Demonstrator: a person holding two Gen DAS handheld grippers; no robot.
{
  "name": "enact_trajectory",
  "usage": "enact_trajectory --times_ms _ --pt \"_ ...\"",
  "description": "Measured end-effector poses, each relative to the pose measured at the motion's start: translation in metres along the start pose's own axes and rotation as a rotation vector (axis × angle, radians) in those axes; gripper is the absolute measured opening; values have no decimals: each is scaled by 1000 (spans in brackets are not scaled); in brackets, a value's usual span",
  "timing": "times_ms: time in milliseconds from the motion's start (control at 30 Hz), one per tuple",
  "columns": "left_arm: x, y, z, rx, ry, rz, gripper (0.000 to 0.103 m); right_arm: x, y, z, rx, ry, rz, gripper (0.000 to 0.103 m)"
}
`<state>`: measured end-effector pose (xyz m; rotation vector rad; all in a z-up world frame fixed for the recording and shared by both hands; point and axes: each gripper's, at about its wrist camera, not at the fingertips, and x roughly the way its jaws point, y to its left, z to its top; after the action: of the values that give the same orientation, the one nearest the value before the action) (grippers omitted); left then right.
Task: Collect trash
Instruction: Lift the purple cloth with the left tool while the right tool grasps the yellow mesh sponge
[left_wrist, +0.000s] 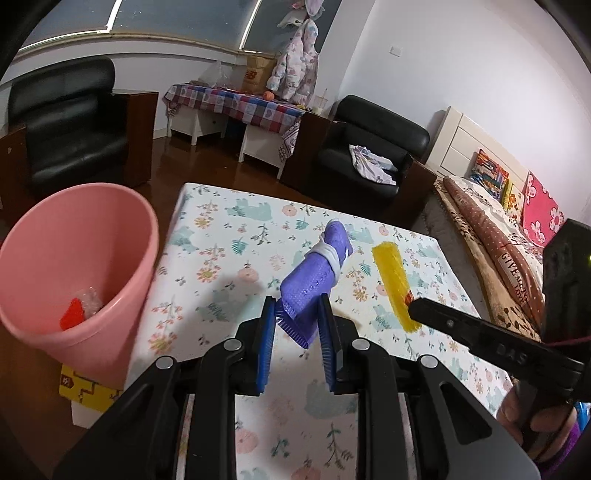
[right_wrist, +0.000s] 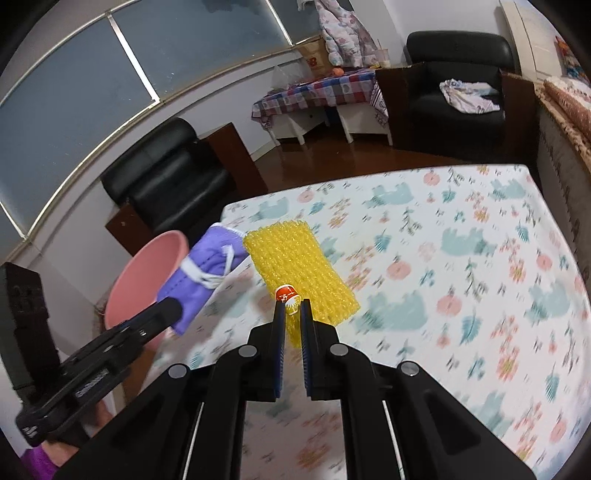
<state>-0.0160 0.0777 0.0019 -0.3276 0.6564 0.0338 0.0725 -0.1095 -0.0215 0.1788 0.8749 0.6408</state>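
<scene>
The pink bin (left_wrist: 77, 266) looked smooth, slightly glossy plastic; the yellow net sleeve (right_wrist: 301, 269) was bumpy foam mesh; the purple mask (left_wrist: 314, 277) was dimpled, matt cloth; the tablecloth (left_wrist: 229, 258) was matt, printed fabric.

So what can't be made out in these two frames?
- Bin contents: left view, red scrap and clear wrap, unidentifiable; right view, purple mask hides the bin.
- Yellow net's gripped end: right gripper covers it.
- Tablecloth: right view, blurred.
</scene>
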Motion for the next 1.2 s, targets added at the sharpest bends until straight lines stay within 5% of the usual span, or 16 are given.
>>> enact_trajectory --times_ms 567,1200 --pt "-19 11 -20 5 0 19 22 5 26 -57 28 142 19 8" --pt "-33 29 -22 -22 -51 62 22 13 50 -61 -70 141 21 8"
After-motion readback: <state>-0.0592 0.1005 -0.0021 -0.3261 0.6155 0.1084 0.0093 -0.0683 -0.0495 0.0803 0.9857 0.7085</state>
